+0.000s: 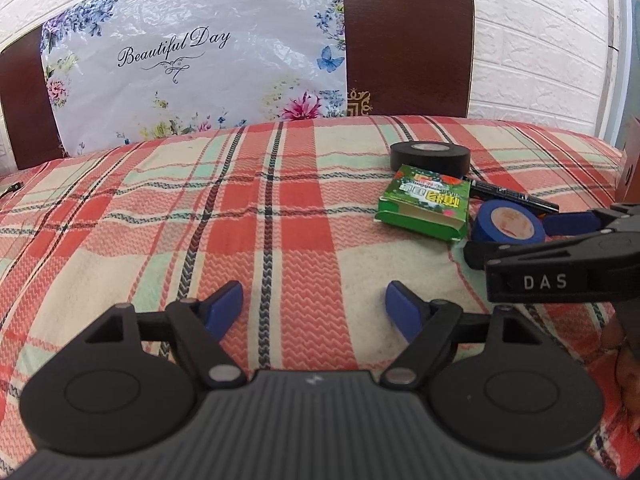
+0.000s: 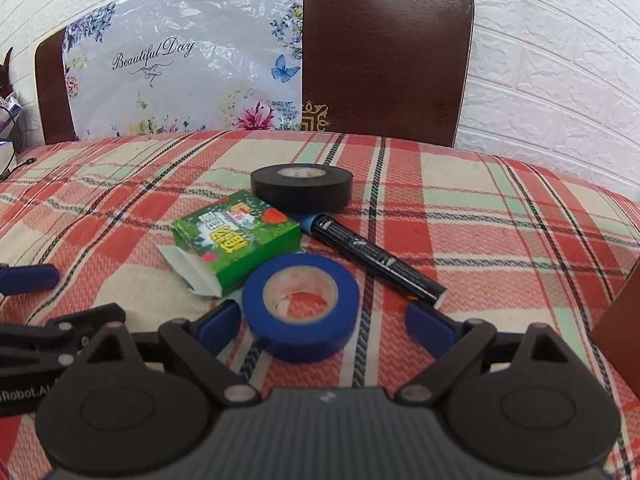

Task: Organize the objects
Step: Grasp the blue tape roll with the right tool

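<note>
Plaid cloth [image 2: 460,200], brick wall behind: you were lining up on the blue tape roll [image 2: 300,306], nothing grasped.

Right gripper [image 2: 324,320] was spread wide, roll sitting flat between the pads [image 2: 220,320], pads not clearly touching it. Green box [image 2: 236,240] touched the roll at 11 o'clock, black marker [image 2: 376,258] lay at 1 o'clock, black tape roll [image 2: 302,186] at 12 beyond both. Left gripper [image 1: 316,306] was released too, over bare cloth, cluster at its 2 o'clock. My read: pick step for the roll. Next move calls for a square close across its outer wall, then a straight lift clear of box flap and marker. Brown edge [image 2: 624,328] at 3 o'clock may be the bin; can't tell.
</note>
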Demonstrator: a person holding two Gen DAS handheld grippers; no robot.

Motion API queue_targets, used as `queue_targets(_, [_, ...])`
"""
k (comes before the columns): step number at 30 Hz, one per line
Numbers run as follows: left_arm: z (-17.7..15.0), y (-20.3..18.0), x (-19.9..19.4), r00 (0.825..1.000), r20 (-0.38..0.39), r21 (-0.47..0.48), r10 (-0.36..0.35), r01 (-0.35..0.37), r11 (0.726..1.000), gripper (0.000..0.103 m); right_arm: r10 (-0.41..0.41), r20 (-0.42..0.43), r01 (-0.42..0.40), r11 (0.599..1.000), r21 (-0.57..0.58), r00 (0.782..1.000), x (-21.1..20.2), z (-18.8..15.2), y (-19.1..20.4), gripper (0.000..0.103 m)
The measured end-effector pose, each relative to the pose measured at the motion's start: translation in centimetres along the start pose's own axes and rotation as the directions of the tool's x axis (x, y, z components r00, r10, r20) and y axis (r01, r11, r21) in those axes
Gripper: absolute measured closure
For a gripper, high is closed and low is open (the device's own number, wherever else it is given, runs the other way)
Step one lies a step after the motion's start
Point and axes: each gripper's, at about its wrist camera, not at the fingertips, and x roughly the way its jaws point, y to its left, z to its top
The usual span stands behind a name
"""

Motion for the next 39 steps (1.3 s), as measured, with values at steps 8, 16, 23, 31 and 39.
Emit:
queue_targets(8, [0.0,0.1,0.1,1.000,0.004,-0.009,-0.003,0.003,1.000,0.022,0.032,0.041,-0.029,0.997,-0.078,0.999,-0.6,-0.2,1.2,0.043])
queue_targets(16, [-0.1,0.0,0.1,1.000,0.005,-0.012,-0.002,0.002,1.000,0.021,0.019,0.035,-0.016,0.997,-0.082,0.999,-2.1,-1.2,1.4,0.044])
queue_targets(23, [0.0,0.0,0.1,1.000,0.005,-0.007,0.002,-0.002,1.000,0.021,0.046,0.010,-0.045,0.996,-0.075,0.999,-6.4,-4.4,0.9,0.044])
queue_targets(31, [-0.1,0.0,0.0,1.000,0.005,-0.004,0.005,-0.005,1.000,0.021,0.051,0.018,-0.049,0.996,-0.068,0.999,-12.7,-8.9,0.8,0.044])
queue_targets(39, [-0.5,-0.3,-0.8,1.000,-0.001,0.017,0.028,-0.028,0.999,0.021,0.039,0.045,-0.038,0.999,-0.020,0.998,-14.5,-10.4,0.1,0.027])
